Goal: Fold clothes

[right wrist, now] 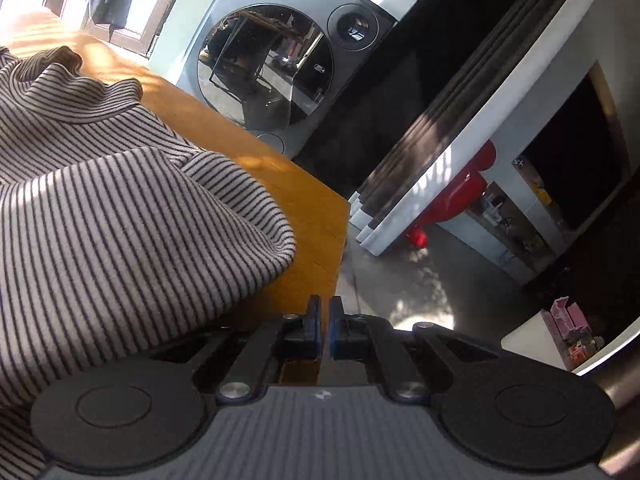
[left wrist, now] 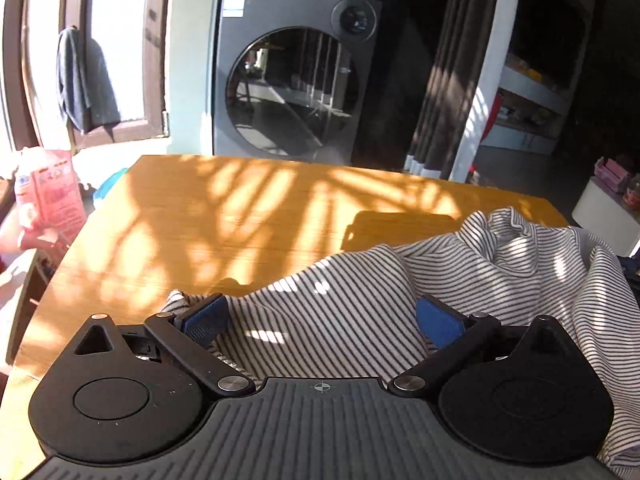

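A black-and-white striped garment (left wrist: 472, 280) lies rumpled on the wooden table (left wrist: 224, 216). My left gripper (left wrist: 324, 316) is open, its blue pads (left wrist: 206, 316) spread wide over a fold of the striped cloth, which lies between and under them. In the right wrist view the same garment (right wrist: 120, 208) fills the left side, bunched on the table (right wrist: 312, 216) near its right edge. My right gripper (right wrist: 325, 320) is shut with nothing between its pads, just right of the cloth, over the table's edge.
A grey front-loading washing machine (left wrist: 296, 84) stands beyond the table. A pink package (left wrist: 52, 196) sits off the table's left edge. Dark curtains and shelves (left wrist: 528, 92) are at the right. A red object (right wrist: 452, 196) and floor lie beyond the table's right edge.
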Demonstrator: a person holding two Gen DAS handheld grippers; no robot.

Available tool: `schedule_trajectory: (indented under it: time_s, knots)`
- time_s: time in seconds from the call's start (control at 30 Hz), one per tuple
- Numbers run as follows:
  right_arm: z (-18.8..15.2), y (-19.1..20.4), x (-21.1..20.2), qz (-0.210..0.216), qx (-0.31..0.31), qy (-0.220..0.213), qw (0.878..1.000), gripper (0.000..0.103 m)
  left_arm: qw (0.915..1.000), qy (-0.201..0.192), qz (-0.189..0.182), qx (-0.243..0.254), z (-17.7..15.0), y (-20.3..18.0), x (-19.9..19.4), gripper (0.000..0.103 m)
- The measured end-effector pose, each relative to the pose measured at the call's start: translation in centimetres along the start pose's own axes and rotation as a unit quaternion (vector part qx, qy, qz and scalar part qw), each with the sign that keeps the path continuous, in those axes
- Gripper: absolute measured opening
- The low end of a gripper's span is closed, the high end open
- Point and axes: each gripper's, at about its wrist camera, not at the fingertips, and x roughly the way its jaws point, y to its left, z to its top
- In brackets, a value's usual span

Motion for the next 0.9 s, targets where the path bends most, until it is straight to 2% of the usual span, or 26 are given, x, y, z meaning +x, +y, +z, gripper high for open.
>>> schedule_trajectory:
  time_s: [0.07,0.13,0.17,0.2,0.23,0.27,0.33,0.37,0.43,0.5,0.57,0.6,0.63,0.67,0.7,0.77,0.8,0.83,0.9]
  knots:
    - [-0.2,-1.7,-2.6,0.011,0.049,-0.012,0.999,0.006,0.9996,-0.013,0.024,-0.003,0.5,0.8,-1.1,0.103]
    - [-0.3,-3.5,-6.9,0.07,0.128,-0.027,0.989,0.02,0.9995,-0.024,-0.005,-0.021,0.4,0.9,-3.1,0.103]
    - [-0.6,-4.2,-9.0,0.126,0.181,-0.028,0.975,0.041,0.9987,-0.03,-0.027,-0.03,0.2,0.6,-4.3,0.103]
    - [-1.2,-4.7,-10.8,0.191,0.229,-0.025,0.954,0.06,0.9975,-0.036,-0.048,-0.036,-0.1,0.0,-5.4,0.103]
    - [-2.1,-5.0,-12.4,0.262,0.273,-0.019,0.925,0.065,0.9963,-0.04,-0.067,-0.038,-0.5,-0.7,-6.3,0.103]
    - [-2.7,-4.7,-13.5,0.314,0.301,-0.005,0.9,0.067,0.9948,-0.043,-0.083,-0.039,-1.0,-1.5,-7.2,0.103]
    - [-4.6,-3.7,-15.0,0.377,0.35,0.032,0.857,0.067,0.9907,-0.045,-0.12,-0.045,-2.4,-3.3,-8.8,0.103]
    - [-5.8,-3.0,-15.1,0.404,0.388,0.064,0.826,0.067,0.9876,-0.045,-0.142,-0.051,-3.3,-4.2,-9.6,0.103]
    - [-7.6,-1.9,-14.2,0.425,0.454,0.12,0.773,0.067,0.98,-0.039,-0.186,-0.059,-5.2,-6.0,-10.8,0.103]
    - [-8.6,-0.6,-13.1,0.425,0.499,0.153,0.74,0.067,0.976,-0.037,-0.207,-0.055,-6.9,-7.5,-11.6,0.103]
    - [-8.4,0.9,-12.8,0.419,0.497,0.143,0.746,0.065,0.9748,-0.043,-0.213,-0.048,-8.6,-8.8,-11.9,0.103]
    - [-8.2,1.7,-12.6,0.416,0.492,0.139,0.752,0.05,0.9751,-0.042,-0.213,-0.046,-9.1,-9.1,-11.8,0.103]
    - [-7.4,2.2,-12.6,0.418,0.471,0.138,0.765,0.037,0.9753,-0.038,-0.213,-0.043,-9.5,-9.4,-11.6,0.103]
    - [-6.7,2.8,-12.6,0.419,0.45,0.136,0.777,0.011,0.9765,-0.032,-0.21,-0.037,-9.8,-9.6,-11.2,0.103]
    - [-6.0,3.0,-12.7,0.419,0.43,0.132,0.788,0.006,0.9779,-0.026,-0.205,-0.032,-10.0,-9.6,-10.8,0.103]
    - [-4.8,0.8,-14.0,0.414,0.407,0.102,0.808,0.005,0.9788,-0.023,-0.202,-0.027,-9.8,-8.9,-10.7,0.103]
    - [-4.3,-1.5,-15.1,0.393,0.398,0.071,0.826,0.004,0.9802,-0.027,-0.196,-0.013,-9.7,-8.6,-10.8,0.103]
    - [-3.8,-4.0,-16.1,0.368,0.392,0.039,0.842,0.004,0.9814,-0.03,-0.19,-0.001,-9.6,-8.3,-10.9,0.103]
    - [-3.0,-9.8,-17.9,0.288,0.401,-0.02,0.869,0.003,0.9816,-0.028,-0.189,0.006,-9.5,-7.4,-11.0,0.103]
